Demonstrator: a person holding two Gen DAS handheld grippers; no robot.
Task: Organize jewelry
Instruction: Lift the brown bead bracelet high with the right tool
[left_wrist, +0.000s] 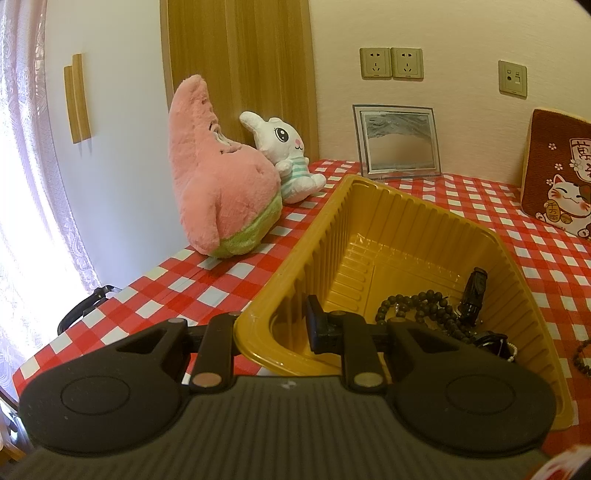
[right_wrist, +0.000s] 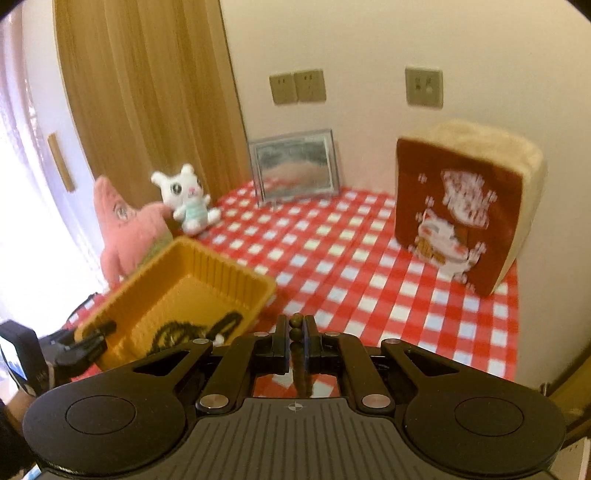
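Left tongs clamp the near-left rim of a yellow tray holding dark beads. Right tongs pinch a bead strand above the checkered desk.

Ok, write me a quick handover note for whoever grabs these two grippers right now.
Left gripper: shut on the near wall of the yellow plastic tray, steadying it on the checked tablecloth.
Right gripper: shut on a strand of brown beads, held clear of the tray, to its right.
Done: a dark bead necklace and a black clasp-like piece already lie in the tray.
Left: drop the held strand into the tray. Another beaded piece lies on the cloth right of the tray; it probably goes in too.
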